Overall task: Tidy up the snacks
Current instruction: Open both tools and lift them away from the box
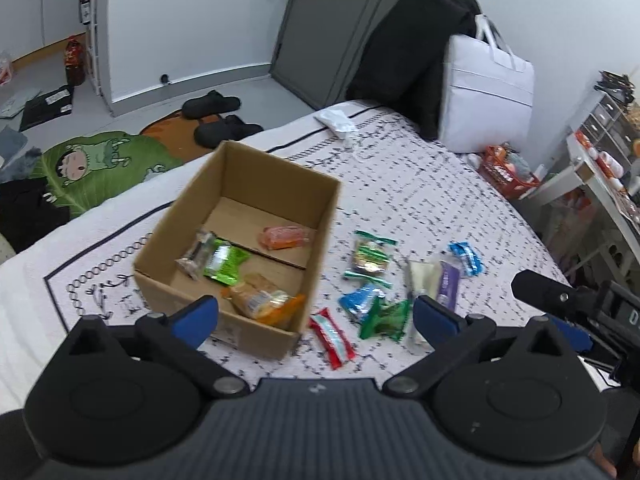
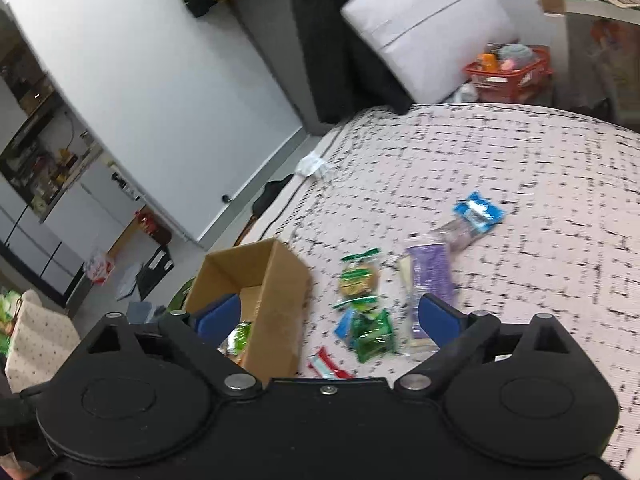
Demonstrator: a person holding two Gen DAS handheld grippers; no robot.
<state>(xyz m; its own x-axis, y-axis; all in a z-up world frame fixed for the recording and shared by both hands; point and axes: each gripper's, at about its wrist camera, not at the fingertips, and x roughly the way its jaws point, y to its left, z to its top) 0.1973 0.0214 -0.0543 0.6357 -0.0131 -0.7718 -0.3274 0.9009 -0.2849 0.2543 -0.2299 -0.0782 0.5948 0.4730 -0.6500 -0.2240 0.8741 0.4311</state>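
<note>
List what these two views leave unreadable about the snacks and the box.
- Wrapper print: too blurred in both views, e.g. purple packet.
- Cardboard box interior: right wrist view shows little; its near wall and the right gripper hide it.
- Red-and-white bar: partly cut off by gripper body.

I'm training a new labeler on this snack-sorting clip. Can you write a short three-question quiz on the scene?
1. True or false: the left gripper is holding a snack.
2. Where is the orange packet? A) in the cardboard box B) on the bedspread C) on the floor
3. What colour is the long wrapper that lies between the round biscuit pack and the far blue packet?

Key: 1 false, both grippers are open and empty; 2 A; 3 purple.
</note>
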